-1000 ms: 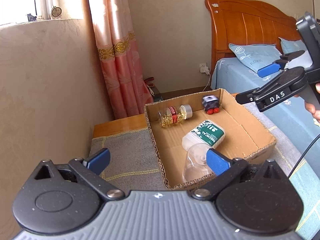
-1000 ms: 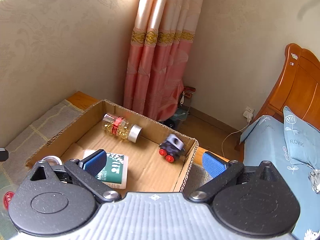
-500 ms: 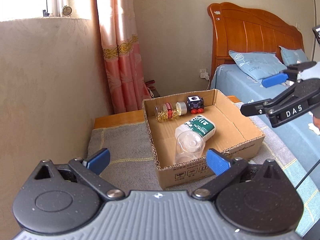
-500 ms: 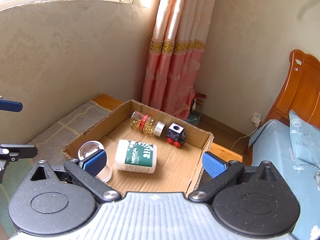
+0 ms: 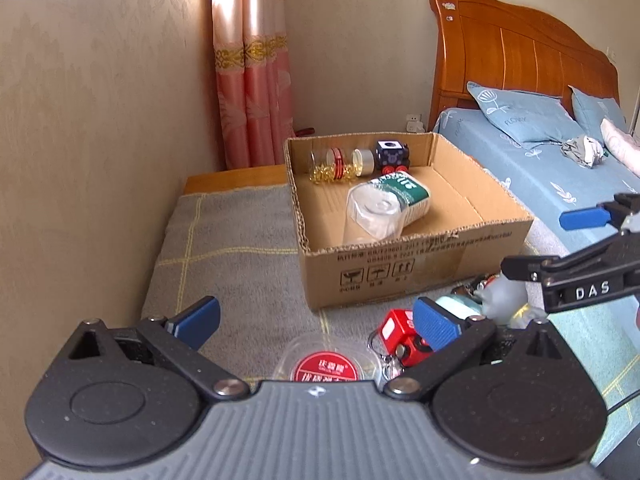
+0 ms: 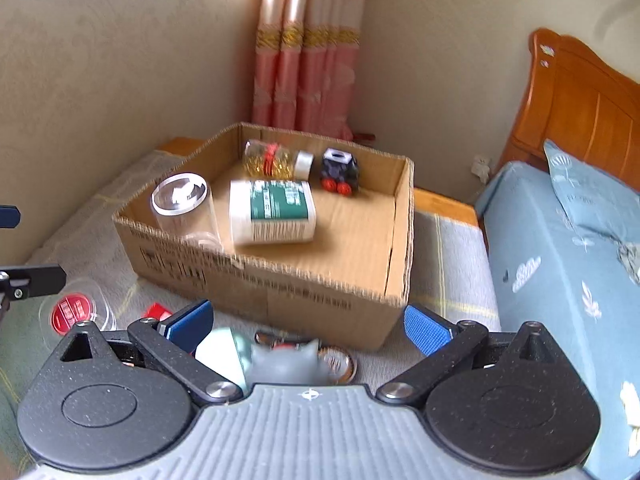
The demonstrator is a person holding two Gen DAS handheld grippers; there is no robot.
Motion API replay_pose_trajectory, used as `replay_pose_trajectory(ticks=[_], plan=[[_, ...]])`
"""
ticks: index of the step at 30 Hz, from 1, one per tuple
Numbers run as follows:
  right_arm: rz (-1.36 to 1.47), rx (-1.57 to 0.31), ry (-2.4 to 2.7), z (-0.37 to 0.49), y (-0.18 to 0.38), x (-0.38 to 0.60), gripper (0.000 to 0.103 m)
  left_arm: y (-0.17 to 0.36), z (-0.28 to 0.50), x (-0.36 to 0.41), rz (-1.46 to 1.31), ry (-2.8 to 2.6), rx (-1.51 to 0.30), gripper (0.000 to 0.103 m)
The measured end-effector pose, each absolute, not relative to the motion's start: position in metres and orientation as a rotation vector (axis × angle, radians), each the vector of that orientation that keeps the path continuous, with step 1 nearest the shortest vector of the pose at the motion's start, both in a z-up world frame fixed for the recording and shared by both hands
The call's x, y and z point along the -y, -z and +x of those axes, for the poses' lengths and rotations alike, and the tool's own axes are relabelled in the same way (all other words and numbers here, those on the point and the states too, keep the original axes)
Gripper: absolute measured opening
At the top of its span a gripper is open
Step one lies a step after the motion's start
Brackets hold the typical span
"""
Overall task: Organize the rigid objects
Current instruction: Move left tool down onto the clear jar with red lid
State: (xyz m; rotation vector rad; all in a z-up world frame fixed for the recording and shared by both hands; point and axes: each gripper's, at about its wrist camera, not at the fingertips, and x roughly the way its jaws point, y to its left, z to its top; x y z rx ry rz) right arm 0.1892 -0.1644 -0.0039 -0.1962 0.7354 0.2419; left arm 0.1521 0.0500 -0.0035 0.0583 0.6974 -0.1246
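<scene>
Rigid objects split between two places. Inside the shallow corrugated cardboard box [image 5: 412, 220]: a clear plastic cup [image 5: 374, 216] at the near-left corner, a white bottle with green label [image 5: 404, 194] lying on its side against it, a clear jar of gold beads with silver lid [image 5: 340, 160] and a black toy train with red wheels [image 5: 392, 156] along the far wall. Loose on the grey woven blanket [image 5: 240, 248] by the box's near wall: a clear round lidded tub with red label [image 5: 325, 366], a red toy vehicle on a keyring [image 5: 400, 338], a pale grey cat-shaped figure [image 6: 286, 362], and a round metallic tin [image 6: 340, 362].

My left gripper [image 5: 316, 320] hangs over the tub, jaws wide apart, holding nothing. My right gripper [image 6: 308, 322] is above the cat figure, jaws likewise spread and empty.

Risks, as I judge them:
- The tub is smooth, domed plastic; the pads could skate off its rim and flick it away.
- The loose items crowd together; closing on one may drag the keyring or nudge the tin.
- The cup stands tall by the box rim; a careless drop-in could topple it.
- The blanket is soft, so pressing down would sink the item.
</scene>
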Motion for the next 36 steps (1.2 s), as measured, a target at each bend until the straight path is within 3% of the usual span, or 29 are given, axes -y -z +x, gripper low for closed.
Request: replay_pose_trajectory(ticks=[21, 31, 35, 36], plan=[[-0.090, -0.943, -0.088, 0.163, 0.081, 0.215, 0.103, 0.055, 0.147, -0.049, 0.112, 0.223, -0.796, 0.102], [-0.088, -0.895, -0.134, 0.156, 0.085, 0.220, 0.103, 0.073, 0.151, -0.058, 0.154, 0.289, -0.804, 0.101], [-0.086, -0.870, -0.135, 0.153, 0.086, 0.220, 0.103, 0.077, 0.156, -0.060, 0.158, 0.327, -0.801, 0.095], [-0.086, -0.864, -0.135, 0.152, 0.087, 0.220, 0.103, 0.078, 0.157, -0.060, 0.161, 0.338, -0.803, 0.089]])
